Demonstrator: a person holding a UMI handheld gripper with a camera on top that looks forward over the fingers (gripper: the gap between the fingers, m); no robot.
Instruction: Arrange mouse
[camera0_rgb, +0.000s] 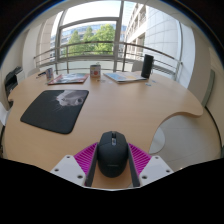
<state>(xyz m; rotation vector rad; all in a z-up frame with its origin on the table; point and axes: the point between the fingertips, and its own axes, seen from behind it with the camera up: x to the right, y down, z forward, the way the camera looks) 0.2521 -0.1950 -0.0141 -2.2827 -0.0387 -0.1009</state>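
Gripper view: we record a black computer mouse held between the gripper fingers, both magenta pads pressing its flanks, at the near edge of the wooden desk. A dark mouse pad lies far left. We judge the mouse light, rigid and smooth-shelled, best held at its sides. Its underside and front are hidden; the far items are indistinct.

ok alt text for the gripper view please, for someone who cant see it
A black computer mouse sits between the claw fingers, whose pink pads flank it, above a light wooden desk. A black mouse pad lies on the desk beyond and to the left, with large windows behind.
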